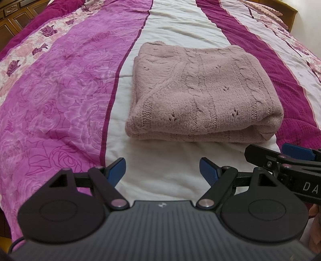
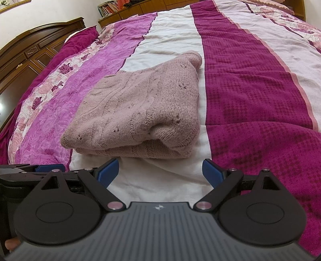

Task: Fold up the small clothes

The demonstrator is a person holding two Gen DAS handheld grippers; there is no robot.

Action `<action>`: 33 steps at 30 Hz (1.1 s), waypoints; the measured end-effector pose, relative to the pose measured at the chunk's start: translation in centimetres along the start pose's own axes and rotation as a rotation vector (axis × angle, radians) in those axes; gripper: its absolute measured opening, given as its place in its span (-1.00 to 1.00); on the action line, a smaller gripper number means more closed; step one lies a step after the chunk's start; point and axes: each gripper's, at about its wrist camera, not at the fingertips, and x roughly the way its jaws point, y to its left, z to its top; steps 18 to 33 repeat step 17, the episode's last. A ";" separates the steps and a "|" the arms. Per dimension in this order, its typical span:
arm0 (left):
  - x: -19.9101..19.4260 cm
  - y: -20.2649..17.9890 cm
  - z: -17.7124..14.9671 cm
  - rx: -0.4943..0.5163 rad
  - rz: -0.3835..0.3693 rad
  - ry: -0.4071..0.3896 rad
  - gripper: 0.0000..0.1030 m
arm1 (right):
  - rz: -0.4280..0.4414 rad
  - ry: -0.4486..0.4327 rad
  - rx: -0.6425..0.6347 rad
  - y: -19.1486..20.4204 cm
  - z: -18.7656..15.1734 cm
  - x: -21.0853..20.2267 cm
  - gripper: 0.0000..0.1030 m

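Note:
A pale pink knitted sweater (image 1: 200, 94) lies folded into a thick rectangle on the white stripe of the bedspread; the right wrist view shows the sweater (image 2: 138, 112) from its right corner. My left gripper (image 1: 162, 170) is open with nothing between its blue pads, a short way in front of the sweater's near edge. My right gripper (image 2: 160, 172) is also open and empty, just short of the near folded edge. Each gripper shows at the other's side: the right gripper (image 1: 280, 158) at the right margin, the left gripper (image 2: 40, 168) at the left margin.
The bedspread (image 1: 60, 96) has pink floral, white and dark magenta stripes (image 2: 250, 90). A wooden headboard (image 2: 30, 52) and a shelf of books (image 2: 109, 8) stand at the far left. A pink pillow (image 1: 266, 10) lies at the far right.

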 end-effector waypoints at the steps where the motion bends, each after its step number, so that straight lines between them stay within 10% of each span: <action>1: 0.0 0.0 0.0 0.000 0.000 0.000 0.59 | 0.000 0.000 0.001 0.0 0.0 0.0 0.83; 33: 0.2 0.0 -0.1 -0.002 -0.001 0.012 0.59 | 0.000 0.000 0.004 0.0 -0.1 0.0 0.83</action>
